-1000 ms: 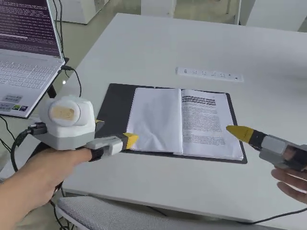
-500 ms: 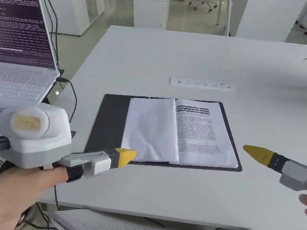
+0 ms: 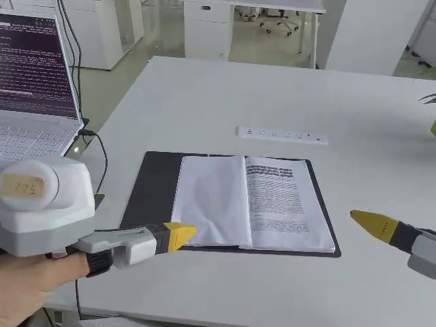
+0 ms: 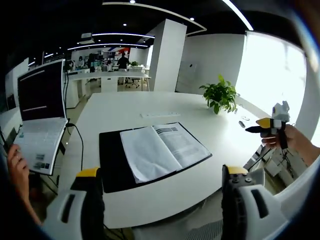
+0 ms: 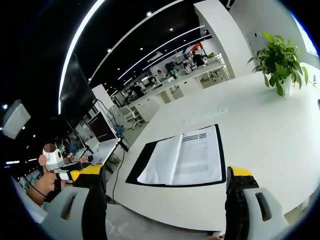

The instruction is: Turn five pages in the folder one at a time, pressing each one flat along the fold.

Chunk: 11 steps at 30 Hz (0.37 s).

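Right gripper (image 3: 371,223) has backed off the folder (image 3: 272,204), now clear of its right edge; left gripper (image 3: 178,234) at its near-left corner. Both jaws wide, empty. Folder lies open on tabletop (image 3: 225,95).

The left gripper (image 4: 161,172) rises from the bottom, its yellow-tipped jaws spread wide apart. Beyond them a black folder (image 4: 112,160) lies on the white table (image 4: 125,107), its pages (image 4: 162,147) facing up. A laptop (image 4: 37,135) stands at the left and a power strip (image 4: 160,114) lies past the folder. A plant (image 4: 220,95) stands further right, and a hand (image 4: 292,142) holds the right gripper (image 4: 257,125) at the right edge.
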Tool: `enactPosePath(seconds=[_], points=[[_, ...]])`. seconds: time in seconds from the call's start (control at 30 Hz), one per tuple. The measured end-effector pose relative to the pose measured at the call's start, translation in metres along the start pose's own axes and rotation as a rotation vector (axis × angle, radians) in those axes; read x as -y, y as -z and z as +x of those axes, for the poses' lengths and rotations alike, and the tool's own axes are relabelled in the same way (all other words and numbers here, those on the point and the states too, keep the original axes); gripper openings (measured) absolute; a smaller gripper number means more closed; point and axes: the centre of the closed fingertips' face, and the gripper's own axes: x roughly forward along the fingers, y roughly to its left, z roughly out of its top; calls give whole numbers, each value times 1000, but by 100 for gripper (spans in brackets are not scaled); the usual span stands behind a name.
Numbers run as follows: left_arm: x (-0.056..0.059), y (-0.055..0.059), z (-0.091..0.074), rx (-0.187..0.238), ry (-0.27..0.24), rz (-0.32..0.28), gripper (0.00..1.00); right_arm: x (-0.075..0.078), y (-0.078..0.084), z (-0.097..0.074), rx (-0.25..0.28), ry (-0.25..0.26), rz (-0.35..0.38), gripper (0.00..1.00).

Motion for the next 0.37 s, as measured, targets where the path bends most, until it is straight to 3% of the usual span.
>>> enactPosePath(seconds=[0.37], points=[[10, 7, 5, -19, -2, 15, 99, 6, 5, -1, -9, 20, -8, 100]])
